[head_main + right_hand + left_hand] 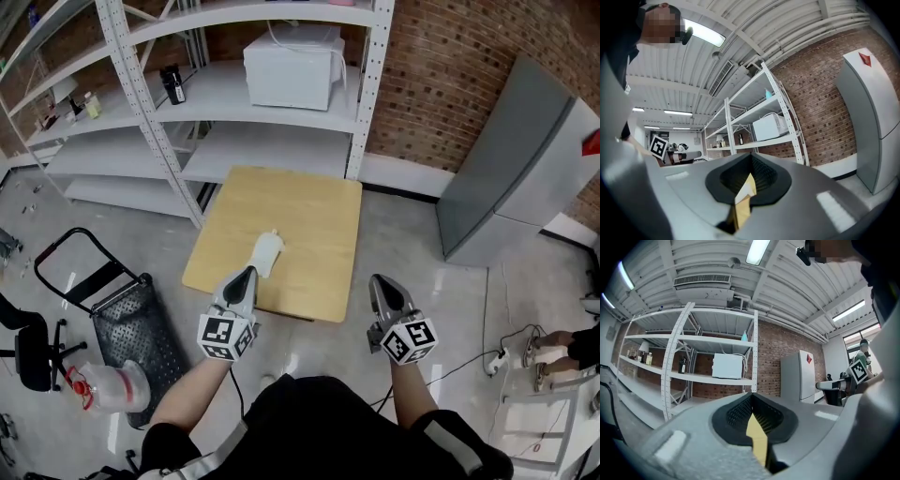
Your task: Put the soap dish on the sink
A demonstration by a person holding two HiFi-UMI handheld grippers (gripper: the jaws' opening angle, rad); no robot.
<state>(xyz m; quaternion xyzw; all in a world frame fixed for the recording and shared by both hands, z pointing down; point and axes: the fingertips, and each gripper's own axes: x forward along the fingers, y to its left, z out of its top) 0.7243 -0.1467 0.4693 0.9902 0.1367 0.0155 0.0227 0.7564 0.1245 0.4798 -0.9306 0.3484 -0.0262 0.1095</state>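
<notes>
A small white object (pixel 267 253), apparently the soap dish, lies on the square wooden table (pixel 309 220) near its front-left part. I see no sink in any view. My left gripper (pixel 248 273) is shut and empty, its tip over the table's front edge just short of the white object. My right gripper (pixel 379 280) is also shut and empty, held over the floor just off the table's front-right corner. In the left gripper view the jaws (pixel 751 398) meet, with only a sliver of tabletop showing between them. The right gripper view shows the same closed jaws (pixel 751 160).
White metal shelving (pixel 187 112) stands behind the table, with a white boxy appliance (pixel 291 70) and a dark bottle (pixel 173 84) on it. A grey cabinet (pixel 511 178) stands at the right by the brick wall. A black trolley (pixel 122 314) is left of me, cables (pixel 511 352) on the floor at right.
</notes>
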